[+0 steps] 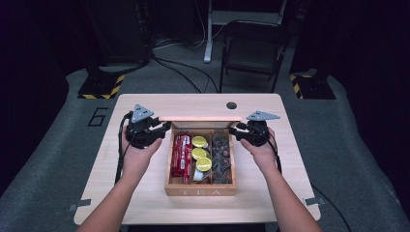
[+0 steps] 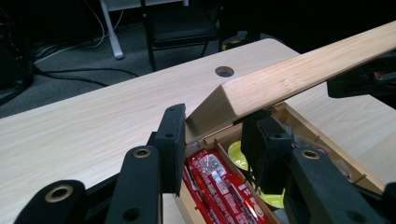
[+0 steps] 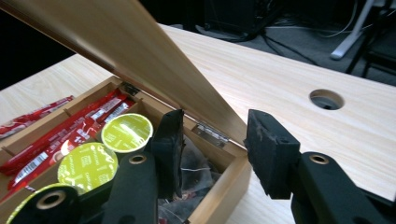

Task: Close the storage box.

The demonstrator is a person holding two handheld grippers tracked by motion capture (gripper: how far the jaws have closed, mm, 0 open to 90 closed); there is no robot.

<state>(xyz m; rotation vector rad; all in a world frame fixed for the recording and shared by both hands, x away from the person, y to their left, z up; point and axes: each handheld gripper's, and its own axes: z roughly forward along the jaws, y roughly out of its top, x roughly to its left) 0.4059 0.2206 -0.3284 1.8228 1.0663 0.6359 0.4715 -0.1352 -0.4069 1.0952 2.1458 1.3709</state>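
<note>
Forearms enter from below toward a wooden tea box (image 1: 200,189) at mid-desk (image 1: 145,193). Each gripper, left gripper (image 1: 164,127) and right gripper (image 1: 234,128), has its part-open jaws straddling one end of the raised lid (image 1: 200,118); contact is unclear. Dark packets (image 1: 221,159) are hard to identify.

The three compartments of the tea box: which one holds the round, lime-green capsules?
The middle compartment of the tea box. The left one holds red packets, the right one dark wrapped tea bags; only the middle holds green capsules.
</note>
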